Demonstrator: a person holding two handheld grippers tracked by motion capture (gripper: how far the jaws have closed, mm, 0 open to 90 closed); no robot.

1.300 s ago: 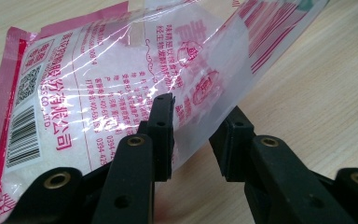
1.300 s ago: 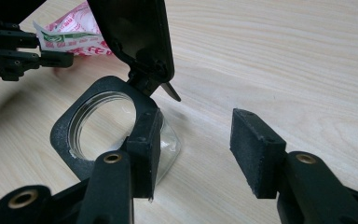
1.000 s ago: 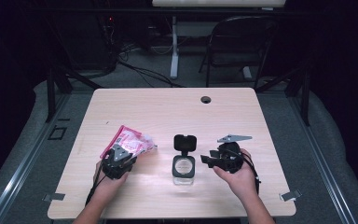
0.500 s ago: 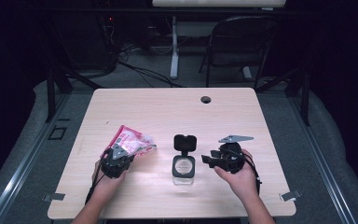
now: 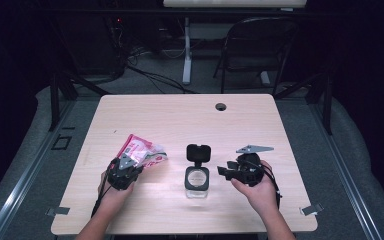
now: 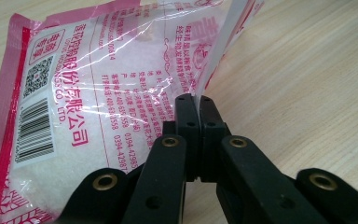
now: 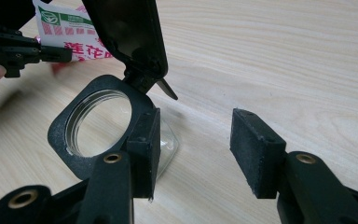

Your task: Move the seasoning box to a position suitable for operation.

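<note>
Jaws of the left gripper (image 6: 193, 100) pressed together on the top edge of a clear plastic bag (image 6: 98, 93) with pink borders and red print, white granules inside. Bag lies mostly flat on the table (image 5: 180, 115), pinched edge lifted a little off the wood. In the high view the left gripper (image 5: 122, 172) sits at the bag's near corner, bag (image 5: 142, 152) angling away from it.

Jaws of the right gripper (image 7: 196, 149) spread wide, holding nothing. One pad is just beside the black collar of a clear jar (image 7: 98, 123); I cannot tell if it touches. Jar stands upright, flip lid (image 7: 126, 32) hinged open and tilted back, mouth exposed, looks empty. High view: jar (image 5: 197, 177) near the table's front middle, between the two grippers; right gripper (image 5: 230, 172) just to its right.

Likely step: steady the jar, then bring the bag over to pour.

Risks:
- Pinch is on thin film only; weight of the granules could pull the bag out of the jaws on lifting.
- Right jaws closing off-centre could push or tip the jar, since only one pad is near it.
- Jar mouth is narrow against the bag's width, so granules could spill onto the table.
- Open lid stands on the far side and may catch the bag.
</note>
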